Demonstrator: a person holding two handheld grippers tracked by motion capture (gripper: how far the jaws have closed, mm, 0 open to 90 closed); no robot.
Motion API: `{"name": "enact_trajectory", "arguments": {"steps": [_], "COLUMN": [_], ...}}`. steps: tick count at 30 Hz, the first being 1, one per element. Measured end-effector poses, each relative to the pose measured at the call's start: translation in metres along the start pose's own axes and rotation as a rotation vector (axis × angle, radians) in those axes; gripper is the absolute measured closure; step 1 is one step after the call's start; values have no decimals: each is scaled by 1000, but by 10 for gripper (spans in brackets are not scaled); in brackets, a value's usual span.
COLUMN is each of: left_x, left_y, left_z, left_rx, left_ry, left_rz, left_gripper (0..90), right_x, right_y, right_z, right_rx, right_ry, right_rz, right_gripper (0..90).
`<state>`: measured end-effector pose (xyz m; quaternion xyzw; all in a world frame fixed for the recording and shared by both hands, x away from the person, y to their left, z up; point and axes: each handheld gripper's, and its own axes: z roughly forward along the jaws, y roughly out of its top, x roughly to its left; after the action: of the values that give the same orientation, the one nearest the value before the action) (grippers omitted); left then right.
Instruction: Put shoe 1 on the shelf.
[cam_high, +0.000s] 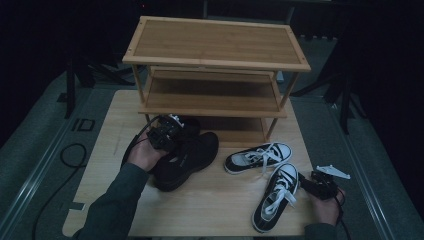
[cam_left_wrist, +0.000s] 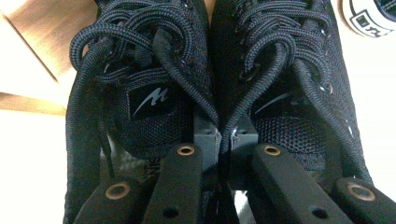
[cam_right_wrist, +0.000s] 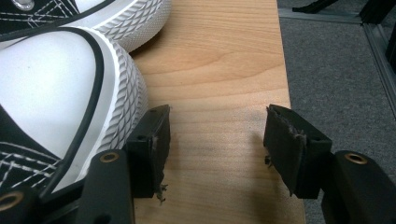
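Shelving of pale bamboo, a three-tier rack (cam_high: 215, 60), stands at the table's (cam_high: 210, 205) far edge, its slatted shelves bare. In front lies a pair of black mesh trainers (cam_high: 187, 155) with thick woven laces. The left gripper (cam_high: 165, 132) pinches the two inner collars together between nearly closed jaws; its own view shows a silver logo on one tongue (cam_left_wrist: 152, 100). Two black-and-white canvas sneakers (cam_high: 277, 192) lie to the right. The right gripper (cam_right_wrist: 215, 140) rests open on the wood, just beside a ribbed rubber toe cap (cam_right_wrist: 70, 93).
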<state>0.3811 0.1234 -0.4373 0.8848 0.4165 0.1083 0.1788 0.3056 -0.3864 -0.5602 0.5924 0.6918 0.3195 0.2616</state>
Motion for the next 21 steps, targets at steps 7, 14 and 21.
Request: {"name": "enact_trajectory", "arguments": {"steps": [7,14,21], "left_x": [1,-2,-2], "left_y": [5,13,18], "left_z": [4,11,17], "left_rx": [-8,-20,-37], "left_ry": [17,50,63], "left_rz": [-22,-39,-76], "left_gripper": [857,857,857], "right_x": [0,0,-1], "right_y": [0,0,0], "right_z": [0,0,0], "right_rx": [0,0,-2], "right_ry": [0,2,5], "right_rz": [-1,2,5], "right_gripper": [407,407,406]}}
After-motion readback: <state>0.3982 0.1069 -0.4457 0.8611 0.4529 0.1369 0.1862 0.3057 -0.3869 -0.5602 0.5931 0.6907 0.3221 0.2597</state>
